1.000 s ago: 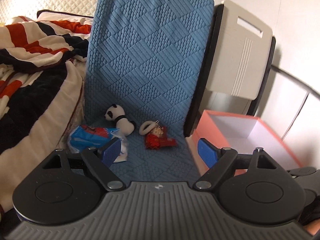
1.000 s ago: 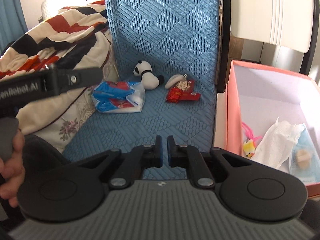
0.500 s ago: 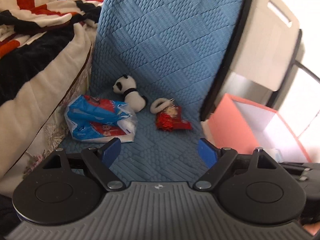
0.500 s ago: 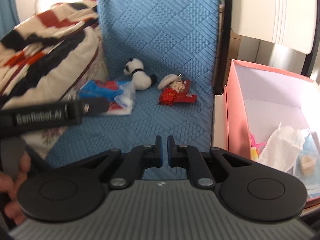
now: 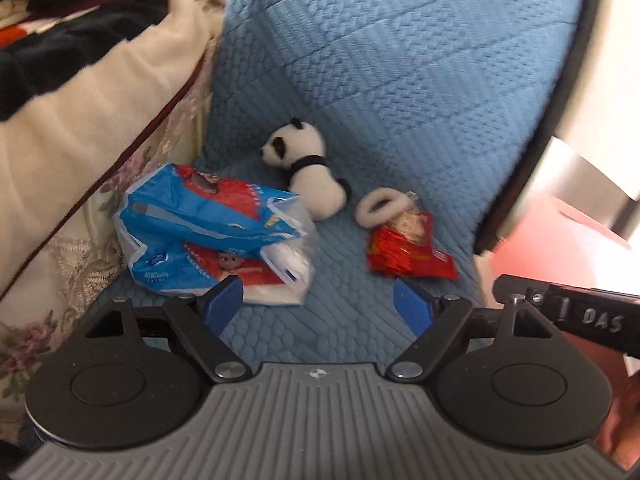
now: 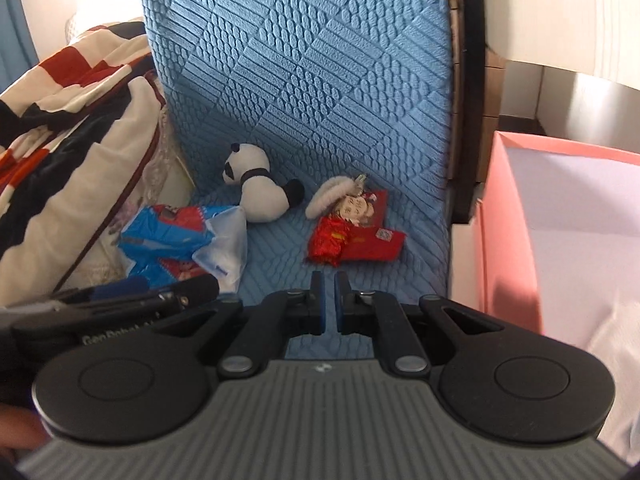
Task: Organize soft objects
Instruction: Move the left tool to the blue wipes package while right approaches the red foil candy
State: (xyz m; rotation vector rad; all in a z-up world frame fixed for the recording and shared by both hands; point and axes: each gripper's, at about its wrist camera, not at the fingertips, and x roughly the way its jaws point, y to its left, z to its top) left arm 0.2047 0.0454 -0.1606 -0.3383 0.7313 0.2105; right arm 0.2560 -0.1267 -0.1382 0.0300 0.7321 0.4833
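With jaws spread wide and empty, the left gripper hangs just before the blue tissue pack beside the panda, seemingly ready to grab, while the right gripper is pressed together, idle.

A chair covered in blue quilted fabric with a woven diamond pattern fills the middle, its frame edged in black on the right. A rumpled blanket of cream, black and red lies heaped at the left. Pale walls stand behind, brightly lit; a blue curtain hangs far left.
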